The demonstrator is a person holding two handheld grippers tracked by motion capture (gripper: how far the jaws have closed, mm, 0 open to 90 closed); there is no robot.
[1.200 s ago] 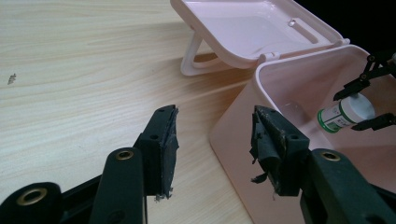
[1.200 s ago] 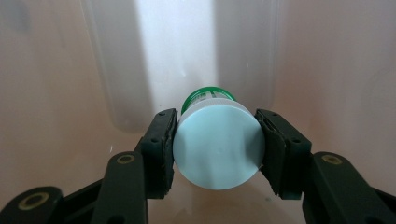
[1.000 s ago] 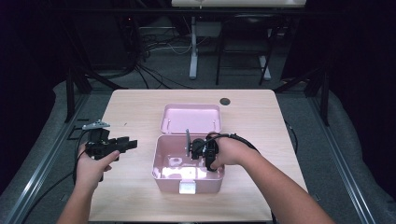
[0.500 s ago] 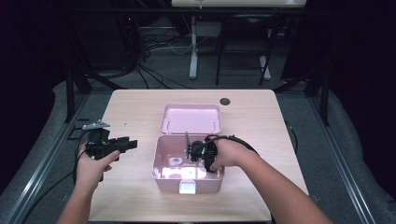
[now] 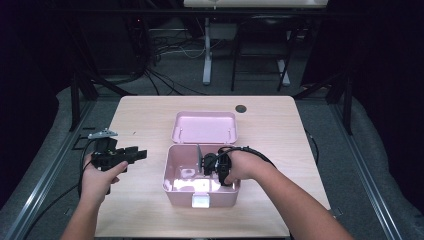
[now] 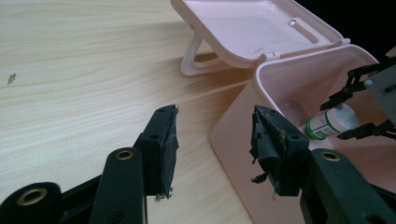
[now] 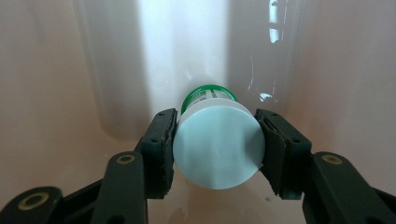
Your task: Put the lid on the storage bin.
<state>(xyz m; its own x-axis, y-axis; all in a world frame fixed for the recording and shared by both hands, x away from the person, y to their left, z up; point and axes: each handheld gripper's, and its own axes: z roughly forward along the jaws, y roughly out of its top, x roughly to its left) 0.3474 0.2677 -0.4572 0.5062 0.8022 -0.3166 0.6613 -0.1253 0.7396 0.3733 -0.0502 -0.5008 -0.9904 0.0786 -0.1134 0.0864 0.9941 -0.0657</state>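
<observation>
Inside the pink box (image 5: 175, 186), white-capped bottle (image 7: 218, 140) clamped between right hand-held gripper (image 7: 217, 140) pads.

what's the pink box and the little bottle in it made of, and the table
Pink box: likely glossy moulded plastic; its walls reflect light. Bottle: seemingly plastic, with a matte white cap and green-printed label. Table: pale wood grain, probably laminate.

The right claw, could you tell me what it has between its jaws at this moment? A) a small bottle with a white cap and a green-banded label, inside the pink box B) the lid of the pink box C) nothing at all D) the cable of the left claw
A: in the right gripper view the right claw has both pads against the white cap of the small bottle, down inside the pink box.
</observation>
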